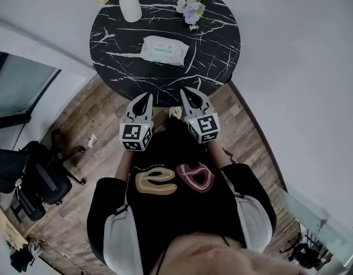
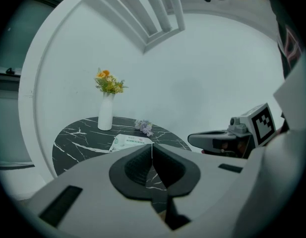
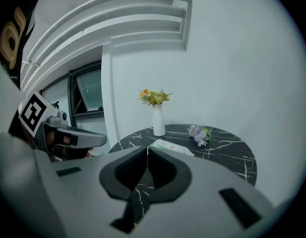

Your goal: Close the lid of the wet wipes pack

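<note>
The wet wipes pack [image 1: 163, 49], white with a green label, lies flat near the middle of the round black marble table [image 1: 216, 56]. At this distance I cannot tell how its lid stands. Both grippers hover short of the table's near edge, over the wooden floor, and point at the pack. My left gripper [image 1: 146, 95] has its jaws together with nothing between them, as its own view shows [image 2: 152, 147]. My right gripper [image 1: 186, 90] is likewise shut and empty [image 3: 147, 148]. The pack [image 2: 129, 142] shows just past the left jaw tips, and the pack [image 3: 170, 147] sits right of the right jaw tips.
A white vase with yellow and orange flowers [image 1: 129, 6] stands at the table's far left. A small purple flower bunch [image 1: 190, 10] lies at the far side. A black office chair [image 1: 39, 179] stands on the wooden floor to my left. White walls curve behind the table.
</note>
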`<state>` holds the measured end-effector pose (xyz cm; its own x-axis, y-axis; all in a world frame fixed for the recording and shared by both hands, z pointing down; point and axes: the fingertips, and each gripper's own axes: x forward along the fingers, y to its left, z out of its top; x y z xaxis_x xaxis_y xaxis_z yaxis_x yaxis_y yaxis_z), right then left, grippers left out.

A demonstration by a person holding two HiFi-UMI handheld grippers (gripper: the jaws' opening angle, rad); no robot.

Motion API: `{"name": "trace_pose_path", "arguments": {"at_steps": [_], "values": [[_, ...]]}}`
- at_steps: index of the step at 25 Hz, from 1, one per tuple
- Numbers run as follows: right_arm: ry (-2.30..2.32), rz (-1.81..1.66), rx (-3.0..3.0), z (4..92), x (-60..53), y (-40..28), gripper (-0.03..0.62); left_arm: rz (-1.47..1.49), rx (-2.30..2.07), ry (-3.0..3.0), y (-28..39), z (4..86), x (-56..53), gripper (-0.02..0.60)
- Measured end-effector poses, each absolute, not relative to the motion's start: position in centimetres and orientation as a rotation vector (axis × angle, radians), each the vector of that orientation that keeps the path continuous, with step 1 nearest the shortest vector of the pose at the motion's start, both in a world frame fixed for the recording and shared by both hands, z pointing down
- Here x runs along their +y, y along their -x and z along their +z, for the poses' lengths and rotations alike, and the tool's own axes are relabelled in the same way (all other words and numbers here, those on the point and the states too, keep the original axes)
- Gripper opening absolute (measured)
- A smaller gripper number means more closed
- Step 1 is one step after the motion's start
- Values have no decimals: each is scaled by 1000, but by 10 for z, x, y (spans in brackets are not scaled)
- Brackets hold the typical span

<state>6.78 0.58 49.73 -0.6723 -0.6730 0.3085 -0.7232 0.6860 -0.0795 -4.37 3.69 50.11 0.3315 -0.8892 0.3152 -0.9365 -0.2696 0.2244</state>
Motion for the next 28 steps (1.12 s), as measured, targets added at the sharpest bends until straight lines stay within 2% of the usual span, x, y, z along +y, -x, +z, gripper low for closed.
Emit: {"name": "trace_pose_path", "arguments": {"at_steps": [17, 22, 28], "values": [[-807, 244, -2680, 506, -93, -63, 15, 240, -1772, -2023, 32, 529, -51, 18], [-767, 220, -2659, 507, -105, -54, 45, 269, -1780, -2013, 39, 531, -67, 18], [-775, 211, -2625, 509, -120, -40, 51, 305, -1740, -2051, 53, 530, -88, 18]]}}
